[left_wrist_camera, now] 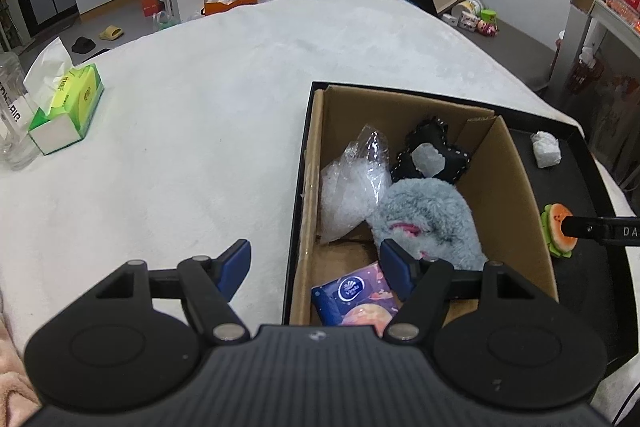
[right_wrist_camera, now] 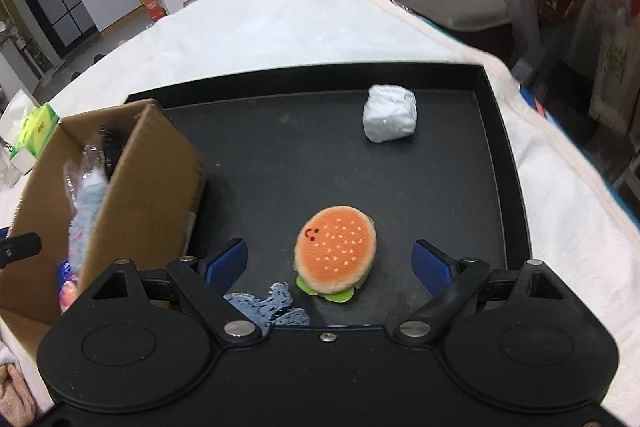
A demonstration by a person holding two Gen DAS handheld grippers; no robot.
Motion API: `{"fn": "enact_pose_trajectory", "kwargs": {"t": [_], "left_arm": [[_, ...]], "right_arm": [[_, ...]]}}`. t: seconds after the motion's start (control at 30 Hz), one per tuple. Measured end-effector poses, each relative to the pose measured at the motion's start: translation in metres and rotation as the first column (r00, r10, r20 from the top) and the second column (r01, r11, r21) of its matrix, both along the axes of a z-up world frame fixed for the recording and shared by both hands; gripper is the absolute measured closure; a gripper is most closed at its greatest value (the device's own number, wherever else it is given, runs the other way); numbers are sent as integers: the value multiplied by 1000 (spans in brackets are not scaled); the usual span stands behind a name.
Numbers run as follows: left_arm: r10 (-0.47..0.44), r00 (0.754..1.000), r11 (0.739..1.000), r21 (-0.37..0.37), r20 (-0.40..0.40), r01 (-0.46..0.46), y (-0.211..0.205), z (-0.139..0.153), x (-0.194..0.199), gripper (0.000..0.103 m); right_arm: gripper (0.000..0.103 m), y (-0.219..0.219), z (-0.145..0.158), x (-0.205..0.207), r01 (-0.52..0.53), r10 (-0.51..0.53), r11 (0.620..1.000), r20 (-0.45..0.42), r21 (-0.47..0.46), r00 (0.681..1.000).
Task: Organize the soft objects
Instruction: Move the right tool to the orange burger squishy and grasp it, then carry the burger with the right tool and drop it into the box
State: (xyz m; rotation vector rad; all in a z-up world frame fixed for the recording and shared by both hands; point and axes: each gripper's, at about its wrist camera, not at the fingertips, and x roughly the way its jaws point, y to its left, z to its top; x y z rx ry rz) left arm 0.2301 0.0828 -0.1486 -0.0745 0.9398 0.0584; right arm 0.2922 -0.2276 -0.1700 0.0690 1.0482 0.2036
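A cardboard box [left_wrist_camera: 516, 203] stands in a black tray [left_wrist_camera: 576, 135]. Inside it lie a clear plastic bag [left_wrist_camera: 352, 187], a black stitched cushion [left_wrist_camera: 430, 155], a grey plush [left_wrist_camera: 432, 215] and a blue tissue pack [left_wrist_camera: 352, 297]. My left gripper [left_wrist_camera: 318, 263] hovers open over the box's near left wall, holding nothing. On the tray floor [right_wrist_camera: 280, 155] sits an orange burger plush [right_wrist_camera: 335, 251]. My right gripper [right_wrist_camera: 329, 261] stands open around it, with the pads apart from it. A white wad [right_wrist_camera: 389, 113] lies farther back. A blue knitted cloth [right_wrist_camera: 272, 309] lies by the left finger.
A green tissue box [left_wrist_camera: 66, 107] and a glass jar [left_wrist_camera: 12, 115] stand at the far left on the white fleece cover [left_wrist_camera: 200, 87]. The tray's raised rim [right_wrist_camera: 496, 147] borders the right side. A pink cloth [left_wrist_camera: 10, 375] lies at the near left edge.
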Motion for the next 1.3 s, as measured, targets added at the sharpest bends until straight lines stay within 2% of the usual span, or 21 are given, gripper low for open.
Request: {"fn": "enact_pose_trajectory", "kwargs": {"t": [0.3,0.37,0.4,0.43,0.8,1.13,1.3], "left_arm": [[-4,999,1000,29,-41,5,-4,-10,9,33],[-6,999,1000,30,-45,7,-4,-11,11,33],[-7,999,1000,28,-45,9,-4,-11,12,33],[-9,999,1000,28,-44,10,-5,-11,13,33],[-3,999,1000,14,-32,3,1,-10,8,33],[4,1000,1000,-11,-4,-4,9,-2,-1,33],[0,1000,999,-46,15,1,14,1,-7,33]], "right_arm": [[17,6,-18,11,-12,11,1000,-23,-23,1000],[28,7,-20,12,-16,15,999,-30,-31,999],[46,7,-22,13,-16,15,999,-37,-40,999],[59,6,-23,14,-15,13,999,-48,-51,999],[60,3,-7,8,11,-12,998,-17,-67,1000],[60,21,33,5,-11,14,999,59,-39,998],[60,30,48,4,-29,31,999,90,-23,995]]}}
